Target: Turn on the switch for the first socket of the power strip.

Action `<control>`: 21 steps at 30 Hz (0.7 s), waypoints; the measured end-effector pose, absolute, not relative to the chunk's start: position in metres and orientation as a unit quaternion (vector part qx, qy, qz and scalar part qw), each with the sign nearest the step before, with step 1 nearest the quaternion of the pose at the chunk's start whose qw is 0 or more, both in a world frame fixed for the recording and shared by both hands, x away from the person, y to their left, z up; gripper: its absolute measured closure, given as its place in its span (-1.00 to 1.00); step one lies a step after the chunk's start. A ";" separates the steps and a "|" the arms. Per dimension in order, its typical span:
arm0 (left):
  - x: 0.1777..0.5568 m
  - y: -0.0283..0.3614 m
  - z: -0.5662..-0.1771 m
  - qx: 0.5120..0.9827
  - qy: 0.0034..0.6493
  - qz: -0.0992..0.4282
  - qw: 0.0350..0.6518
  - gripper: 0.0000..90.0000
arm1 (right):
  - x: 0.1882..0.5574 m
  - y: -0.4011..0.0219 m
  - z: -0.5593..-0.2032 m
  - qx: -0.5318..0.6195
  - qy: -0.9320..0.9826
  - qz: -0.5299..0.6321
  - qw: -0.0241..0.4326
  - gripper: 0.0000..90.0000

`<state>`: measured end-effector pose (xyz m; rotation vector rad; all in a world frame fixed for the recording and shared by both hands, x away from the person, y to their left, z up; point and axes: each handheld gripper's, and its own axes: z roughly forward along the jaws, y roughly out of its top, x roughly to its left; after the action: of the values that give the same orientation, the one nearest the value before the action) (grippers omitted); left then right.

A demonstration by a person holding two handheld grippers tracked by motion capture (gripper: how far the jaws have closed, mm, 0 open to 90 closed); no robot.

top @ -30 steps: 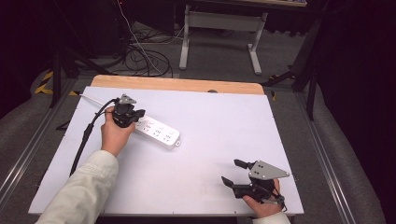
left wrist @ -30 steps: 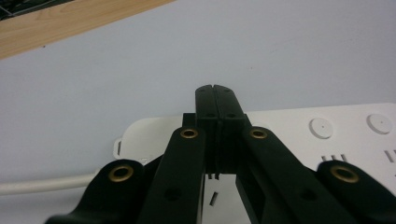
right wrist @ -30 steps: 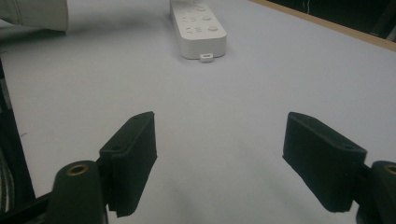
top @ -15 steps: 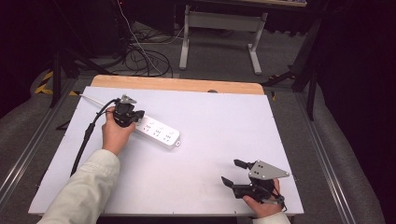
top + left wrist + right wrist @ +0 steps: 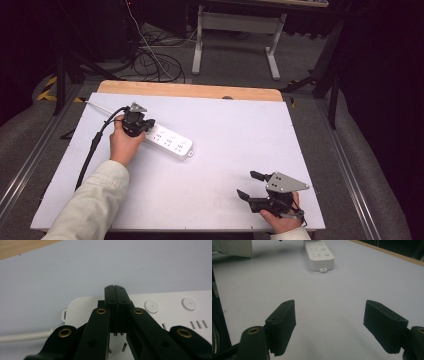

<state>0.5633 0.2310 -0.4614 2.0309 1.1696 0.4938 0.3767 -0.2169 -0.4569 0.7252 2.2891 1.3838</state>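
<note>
A white power strip (image 5: pixel 170 142) lies slantwise on the left half of the white table top (image 5: pixel 240 125). My left gripper (image 5: pixel 146 128) is shut, its tips pressed down on the strip's cord end. In the left gripper view the closed jaws meet over the power strip (image 5: pixel 175 307), and the left gripper (image 5: pixel 115 287) has nothing visible between its pads. The strip's white cord (image 5: pixel 25 336) leaves to the left. My right gripper (image 5: pixel 246 185) rests near the front right edge, open and empty. Past the right gripper (image 5: pixel 329 325), the power strip (image 5: pixel 318 255) lies far off.
A black cable (image 5: pixel 92 150) trails from the left gripper toward the table's left front. A wooden strip (image 5: pixel 190 90) borders the far edge. On the floor behind the table are coiled cables (image 5: pixel 155 60) and a white stand (image 5: pixel 235 25).
</note>
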 end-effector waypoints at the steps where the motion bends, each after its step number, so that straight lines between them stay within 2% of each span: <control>1: 0.563 0.230 -0.461 0.791 0.454 0.196 0.361 1.00 | 0.377 -0.217 -0.457 0.257 0.812 0.489 0.185 -0.41; 15: 0.562 0.227 -0.463 0.792 0.452 0.210 0.352 1.00 | 0.376 -0.217 -0.457 0.255 0.812 0.492 0.183 -0.41; 21: 0.563 0.229 -0.464 0.788 0.457 0.200 0.361 1.00 | 0.376 -0.217 -0.457 0.254 0.813 0.491 0.182 -0.41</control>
<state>0.5627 0.2291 -0.4644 2.0308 1.1781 0.5154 0.3762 -0.2174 -0.4570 0.7174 2.2937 1.3870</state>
